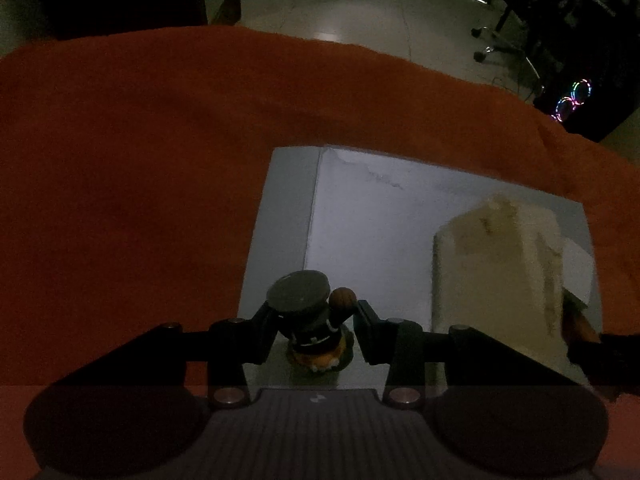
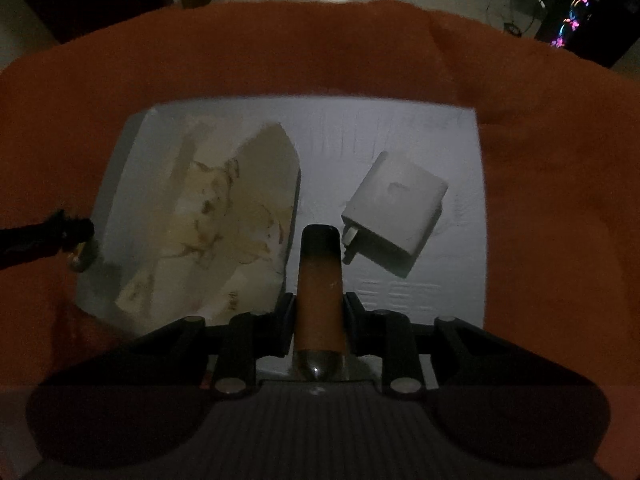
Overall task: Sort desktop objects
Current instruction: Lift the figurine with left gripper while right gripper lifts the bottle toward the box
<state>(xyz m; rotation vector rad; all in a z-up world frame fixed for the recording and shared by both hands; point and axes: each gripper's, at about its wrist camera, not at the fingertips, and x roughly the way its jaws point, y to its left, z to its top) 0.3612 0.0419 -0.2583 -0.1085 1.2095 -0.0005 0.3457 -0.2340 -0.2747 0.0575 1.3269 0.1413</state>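
In the left wrist view my left gripper [image 1: 316, 316] has its fingers around a small figurine [image 1: 314, 320] with a dark round hat and orange body, over the near left edge of a white tray [image 1: 280, 220]. The right finger stands slightly off the figurine. A cream tissue pack [image 1: 496, 272] lies in the tray at the right. In the right wrist view my right gripper [image 2: 319, 316] is shut on an orange tube with a black cap [image 2: 320, 280], above the white tray [image 2: 460, 280]. The tissue pack [image 2: 224, 216] lies to its left, a white charger [image 2: 396, 208] to its right.
An orange cloth [image 1: 140, 160] covers the table under the tray. The left gripper's finger [image 2: 44, 236] shows at the tray's left edge in the right wrist view. Beyond the table's far edge are a pale floor, an office chair base [image 1: 500, 44] and a lit computer case [image 1: 576, 100].
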